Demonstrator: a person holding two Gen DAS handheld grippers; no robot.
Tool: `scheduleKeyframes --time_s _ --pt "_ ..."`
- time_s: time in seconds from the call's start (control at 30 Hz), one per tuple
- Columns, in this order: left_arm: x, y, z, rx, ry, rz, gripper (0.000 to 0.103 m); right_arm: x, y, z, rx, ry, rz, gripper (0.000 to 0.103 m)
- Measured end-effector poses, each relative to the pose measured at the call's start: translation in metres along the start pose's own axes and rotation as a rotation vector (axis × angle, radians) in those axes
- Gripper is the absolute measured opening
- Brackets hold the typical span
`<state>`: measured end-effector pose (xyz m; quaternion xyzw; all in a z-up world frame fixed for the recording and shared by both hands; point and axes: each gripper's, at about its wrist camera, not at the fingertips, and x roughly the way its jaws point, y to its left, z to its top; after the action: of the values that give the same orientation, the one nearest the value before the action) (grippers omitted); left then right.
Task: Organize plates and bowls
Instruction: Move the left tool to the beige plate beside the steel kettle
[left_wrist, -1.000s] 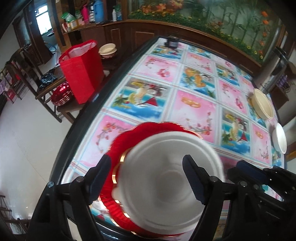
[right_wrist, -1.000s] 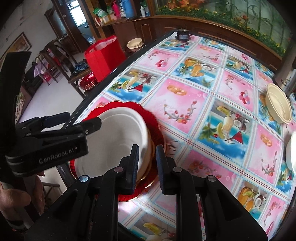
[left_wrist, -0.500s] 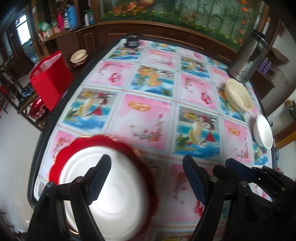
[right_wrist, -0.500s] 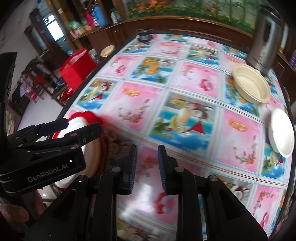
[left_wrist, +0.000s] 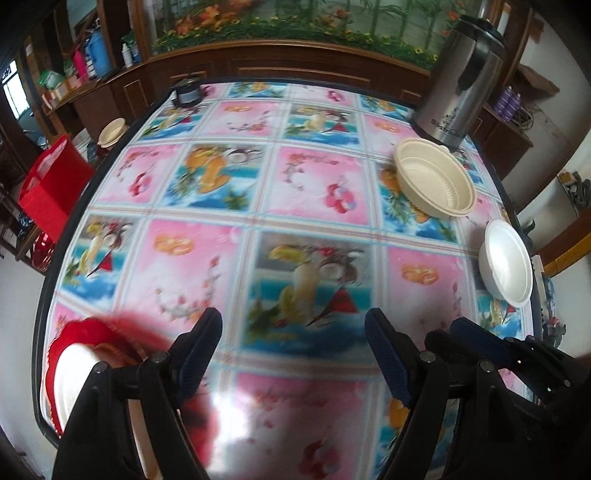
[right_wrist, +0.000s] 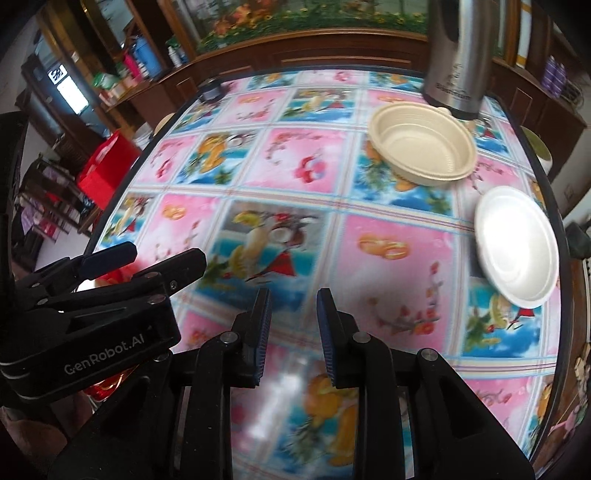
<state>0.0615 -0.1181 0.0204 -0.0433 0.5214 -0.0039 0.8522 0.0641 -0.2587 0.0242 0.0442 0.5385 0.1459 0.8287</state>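
Observation:
A white plate (left_wrist: 70, 380) lies on a red scalloped plate (left_wrist: 92, 332) at the table's near left corner, partly hidden behind my left gripper's finger. A cream bowl (left_wrist: 434, 182) (right_wrist: 423, 147) sits far right by a steel kettle. A white bowl (left_wrist: 506, 264) (right_wrist: 517, 245) lies at the right edge. My left gripper (left_wrist: 293, 350) is open wide and empty above the table. My right gripper (right_wrist: 293, 332) is open a little and empty; it also shows in the left wrist view (left_wrist: 498, 354).
A steel kettle (left_wrist: 460, 77) (right_wrist: 458, 55) stands at the far right. A small dark jar (left_wrist: 188, 92) sits at the far edge. A red bag (left_wrist: 51, 188) and stacked bowls (left_wrist: 112, 131) stand on furniture left of the table (left_wrist: 207, 258).
Both grippers have swung right, away from the stacked plates and toward the two bowls. The right gripper's jaws have parted slightly. The plates now sit at the left edge of view.

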Motion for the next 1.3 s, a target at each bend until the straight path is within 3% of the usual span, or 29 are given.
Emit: scheduleKeyframes --time_s 0.37,1.3 --pt "0.022 -0.037 0.033 0.024 -0.012 0.004 0.080 0.003 -0.054 0.024 0.058 -0.020 -0.030 0.025" --pt "0.093 -0.097 0.113 -0.007 0.027 0.018 0.080 0.030 -0.137 0.107 0.075 -0.055 -0.053 0.024"
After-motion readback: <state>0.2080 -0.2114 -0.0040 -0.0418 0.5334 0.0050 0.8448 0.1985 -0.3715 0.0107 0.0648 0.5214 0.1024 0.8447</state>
